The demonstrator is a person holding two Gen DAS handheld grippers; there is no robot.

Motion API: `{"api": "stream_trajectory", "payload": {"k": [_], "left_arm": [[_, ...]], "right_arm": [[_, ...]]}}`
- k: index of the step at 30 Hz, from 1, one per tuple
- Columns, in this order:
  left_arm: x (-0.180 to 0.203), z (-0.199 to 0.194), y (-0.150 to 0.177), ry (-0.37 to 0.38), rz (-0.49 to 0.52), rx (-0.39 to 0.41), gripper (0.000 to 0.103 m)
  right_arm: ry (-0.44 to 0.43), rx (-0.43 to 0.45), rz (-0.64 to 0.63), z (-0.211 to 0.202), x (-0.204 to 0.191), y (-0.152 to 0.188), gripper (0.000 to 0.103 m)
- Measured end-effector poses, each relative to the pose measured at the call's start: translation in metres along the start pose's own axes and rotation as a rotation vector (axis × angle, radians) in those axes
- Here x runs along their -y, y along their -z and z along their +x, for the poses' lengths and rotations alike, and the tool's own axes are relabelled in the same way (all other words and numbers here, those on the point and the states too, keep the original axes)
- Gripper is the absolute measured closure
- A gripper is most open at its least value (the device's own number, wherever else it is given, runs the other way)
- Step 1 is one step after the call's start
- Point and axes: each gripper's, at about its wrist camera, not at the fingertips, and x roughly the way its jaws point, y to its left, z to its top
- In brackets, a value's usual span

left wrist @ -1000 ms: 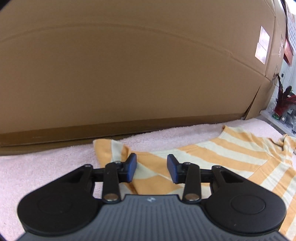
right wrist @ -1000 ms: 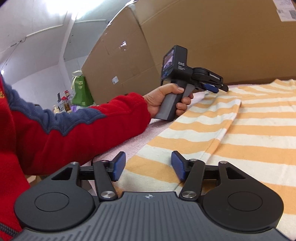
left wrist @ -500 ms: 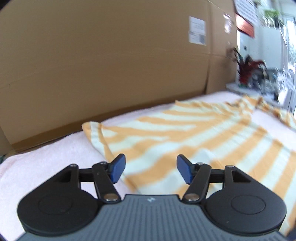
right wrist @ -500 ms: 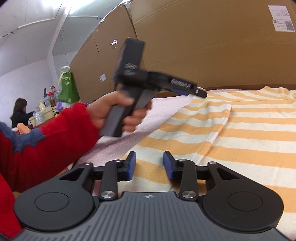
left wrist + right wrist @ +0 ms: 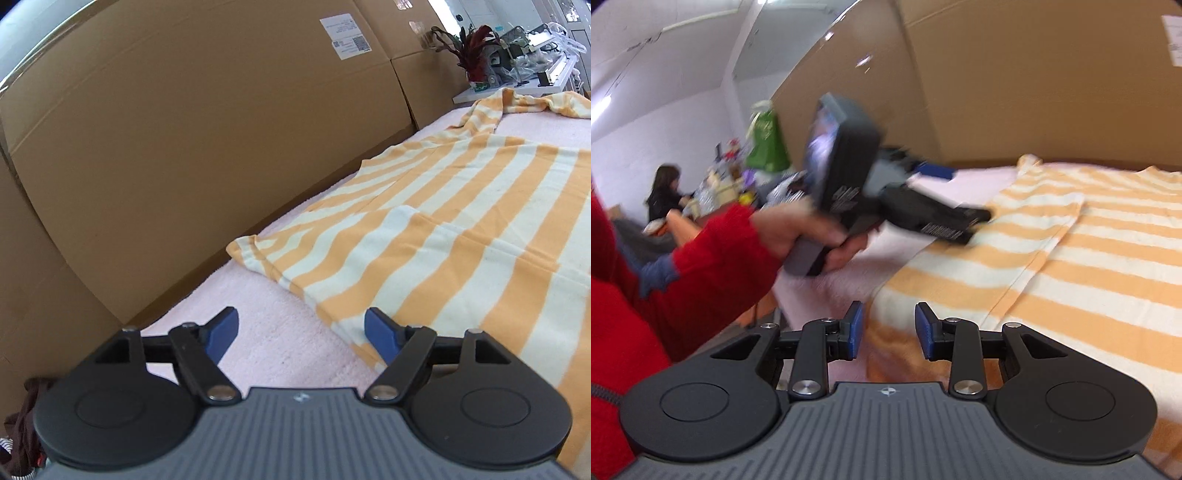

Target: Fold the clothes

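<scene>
A: What is seen nearest?

B: The left gripper [image 5: 301, 332] is held with its fingers wide apart over the pink towel [image 5: 280, 332], nothing between them. A second ago a sleeve was framed between narrower fingers; the tool has since been swung back, and blur is shown in the right view. The right gripper [image 5: 888, 330] is kept part open, narrower than a second ago, at the near edge of the striped shirt [image 5: 1071, 258].

A: And farther off?

B: The shirt is spread flat on the towel, one sleeve laid inward over the body, the other trailing towards the cardboard wall [image 5: 184, 147]. One fold is judged placed; more are left.
</scene>
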Motion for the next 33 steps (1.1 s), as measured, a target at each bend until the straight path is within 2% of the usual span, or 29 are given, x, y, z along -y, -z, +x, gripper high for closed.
{"api": "stream_trajectory", "payload": {"k": [2,5,7,11,14,16,19,22,25,28,30,33], "left_arm": [[-0.002,-0.014,0.004,0.009,-0.030,0.002,0.025],[-0.002,-0.030,0.012,0.019,-0.071,-0.011,0.025],[0.005,-0.039,0.019,0.009,-0.054,-0.024,0.026],[0.010,-0.065,0.035,0.005,-0.023,-0.037,0.028],[0.012,-0.084,0.043,0.010,-0.015,-0.029,0.027],[0.010,-0.093,0.042,0.034,-0.050,-0.007,0.024],[0.016,-0.094,0.040,0.075,-0.061,0.015,0.022],[0.022,-0.090,0.041,0.063,-0.031,-0.015,0.022],[0.009,-0.099,0.043,0.138,-0.103,-0.036,0.022],[-0.003,-0.116,0.051,0.265,-0.197,-0.048,0.023],[-0.007,-0.125,0.057,0.354,-0.258,-0.068,0.029],[0.005,-0.124,0.062,0.424,-0.298,-0.089,0.037]], "right_arm": [[0.009,0.056,0.047,-0.001,0.007,-0.004,0.068],[0.045,0.049,0.071,0.007,0.014,-0.004,0.072],[0.073,0.005,0.052,0.015,0.013,0.000,0.073],[0.048,0.013,0.052,0.006,0.015,0.004,0.074],[0.072,0.057,0.098,-0.003,0.020,0.005,0.074],[0.100,0.078,0.127,-0.005,0.024,0.007,0.073],[0.108,0.070,0.114,-0.003,0.024,0.010,0.073],[0.108,0.059,0.078,-0.003,0.022,0.007,0.073],[0.091,0.039,0.116,-0.015,0.026,0.008,0.073],[0.070,-0.010,0.087,-0.025,0.021,0.014,0.073],[0.057,-0.043,0.073,-0.028,0.018,0.020,0.073],[0.071,-0.080,0.055,-0.023,0.014,0.029,0.072]]}}
